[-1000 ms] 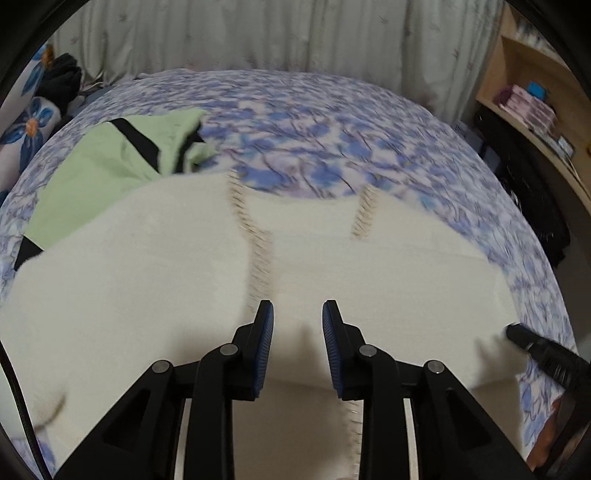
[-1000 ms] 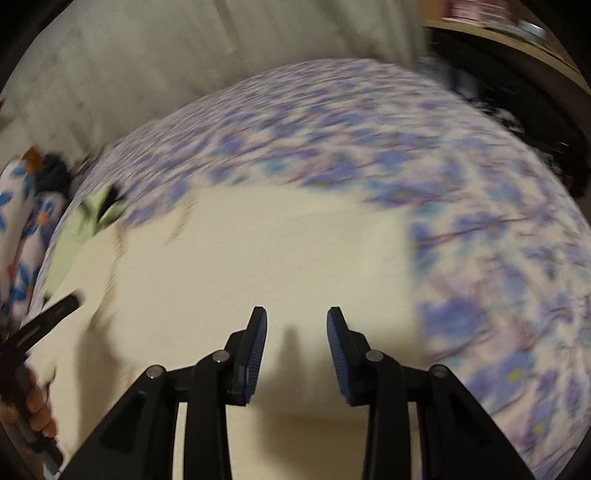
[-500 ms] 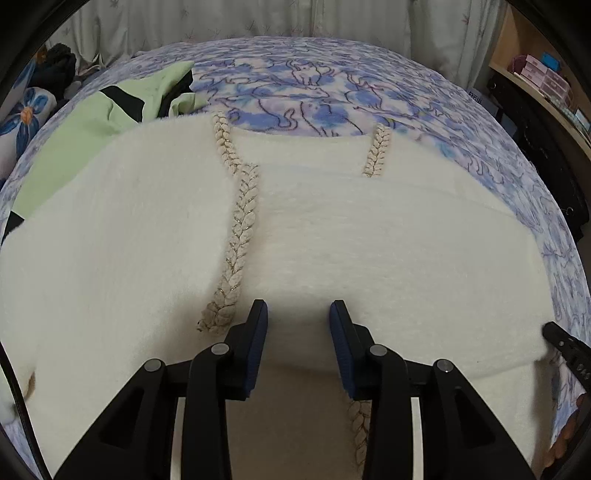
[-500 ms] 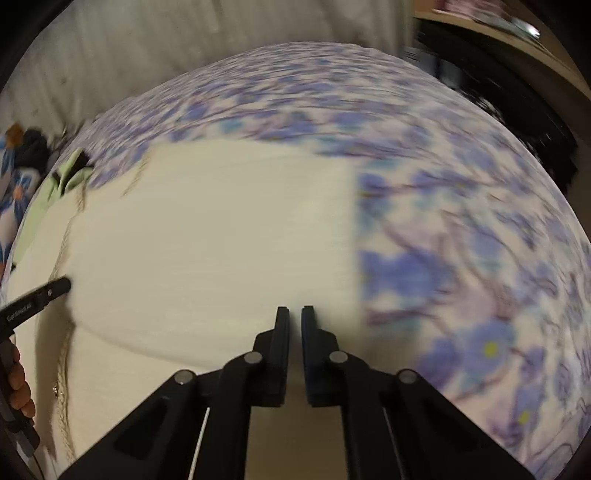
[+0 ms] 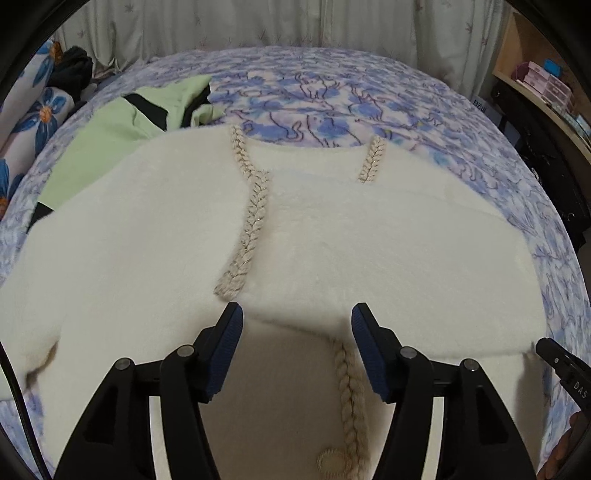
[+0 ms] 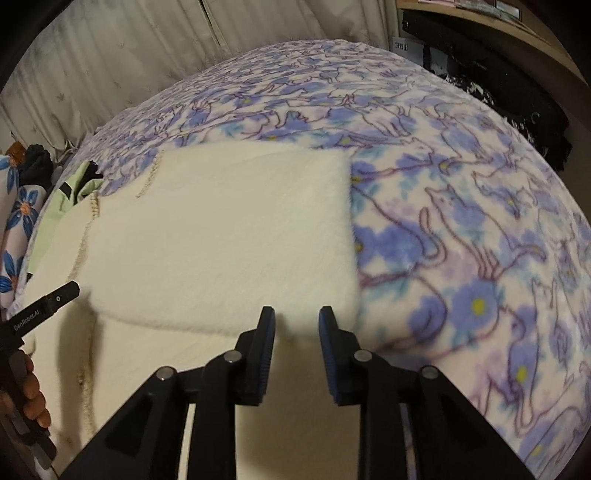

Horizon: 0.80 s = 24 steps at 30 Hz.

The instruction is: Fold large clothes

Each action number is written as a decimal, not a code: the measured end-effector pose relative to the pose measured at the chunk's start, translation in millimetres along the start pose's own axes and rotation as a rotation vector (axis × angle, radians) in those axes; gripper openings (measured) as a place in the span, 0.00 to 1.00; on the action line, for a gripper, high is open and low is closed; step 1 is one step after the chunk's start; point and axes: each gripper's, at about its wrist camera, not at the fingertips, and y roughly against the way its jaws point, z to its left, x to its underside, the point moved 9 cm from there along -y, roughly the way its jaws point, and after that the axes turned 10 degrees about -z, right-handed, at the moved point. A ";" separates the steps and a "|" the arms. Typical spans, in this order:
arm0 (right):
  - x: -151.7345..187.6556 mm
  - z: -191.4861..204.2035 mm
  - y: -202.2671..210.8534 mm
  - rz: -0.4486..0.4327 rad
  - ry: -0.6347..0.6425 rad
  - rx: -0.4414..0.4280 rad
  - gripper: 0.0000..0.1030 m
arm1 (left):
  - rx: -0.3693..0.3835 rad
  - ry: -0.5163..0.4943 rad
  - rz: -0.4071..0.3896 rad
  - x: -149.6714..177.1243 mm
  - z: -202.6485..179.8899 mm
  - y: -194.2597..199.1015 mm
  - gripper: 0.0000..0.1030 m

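A white fluffy garment (image 5: 332, 236) with braided trim (image 5: 251, 221) lies folded over itself on the bed. My left gripper (image 5: 296, 325) hovers at the near folded edge. Its jaws are opening and nothing sits between the pads; the fold and a braid lie beneath them. In the right wrist view the same garment (image 6: 229, 229) shows its folded top layer. My right gripper (image 6: 297, 325) is at that layer's near right corner, its jaws opening with the fabric edge just ahead of the tips, not pinched. Each gripper's finger shows in the other's view: the right gripper's fingertip (image 5: 554, 354), the left gripper's fingertip (image 6: 55, 299).
The bed carries a blue-and-purple cat-print blanket (image 6: 461, 221). A light green garment with black trim (image 5: 122, 136) lies at the far left beside flowered pillows (image 5: 33, 118). A curtain (image 5: 295, 22) hangs behind, and shelves (image 5: 546, 85) stand at the right.
The left jaws have spread much wider over the fold. The right jaws closed half a second ago and now stand partly apart. Both views have shifted along the garment's near edge.
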 end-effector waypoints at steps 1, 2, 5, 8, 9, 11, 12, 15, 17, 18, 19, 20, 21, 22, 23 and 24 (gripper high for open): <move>2.1 2.4 1.9 0.002 -0.003 -0.004 0.24 | -0.001 -0.010 -0.009 1.6 0.2 7.2 0.58; 5.3 5.5 4.8 0.004 -0.005 -0.008 0.24 | -0.002 -0.017 -0.015 2.5 0.3 12.4 0.59; 14.1 13.4 10.6 0.018 -0.013 -0.028 0.24 | -0.005 -0.038 -0.044 6.4 2.6 32.7 0.65; 21.0 19.3 15.7 0.026 -0.022 -0.033 0.24 | -0.008 -0.053 -0.062 10.8 4.2 51.7 0.65; 23.0 21.1 17.8 0.028 -0.026 -0.036 0.24 | -0.008 -0.052 -0.066 12.2 5.4 58.7 0.65; 27.4 25.1 24.4 0.025 -0.039 -0.049 0.24 | -0.002 -0.043 -0.074 13.3 7.5 69.8 0.65; 29.0 26.1 26.3 0.024 -0.042 -0.052 0.24 | 0.003 -0.038 -0.078 14.1 8.0 76.4 0.65; 38.6 32.6 34.6 0.031 -0.042 -0.060 0.24 | 0.013 -0.034 -0.093 17.7 7.5 93.7 0.66; 44.3 35.8 38.4 0.037 -0.036 -0.063 0.24 | 0.013 -0.041 -0.098 20.6 5.9 102.3 0.74; 48.9 38.7 41.4 0.041 -0.029 -0.063 0.24 | 0.011 -0.045 -0.102 22.6 5.8 107.4 0.76; 51.6 40.3 43.6 0.042 -0.024 -0.062 0.24 | 0.007 -0.050 -0.108 24.8 5.8 112.8 0.77; 55.3 42.9 47.0 0.043 -0.017 -0.062 0.24 | 0.005 -0.054 -0.111 26.6 5.5 116.5 0.78; 57.8 44.1 49.1 0.044 -0.014 -0.063 0.24 | 0.003 -0.061 -0.113 29.9 5.7 122.6 0.78; 61.9 47.2 53.0 0.048 -0.010 -0.065 0.24 | 0.001 -0.065 -0.114 32.5 5.6 127.0 0.79; 65.0 49.6 56.0 0.051 -0.009 -0.069 0.24 | -0.002 -0.070 -0.116 34.9 6.6 131.1 0.80; 66.7 51.0 57.7 0.056 -0.008 -0.073 0.24 | -0.003 -0.076 -0.117 37.7 7.9 135.2 0.81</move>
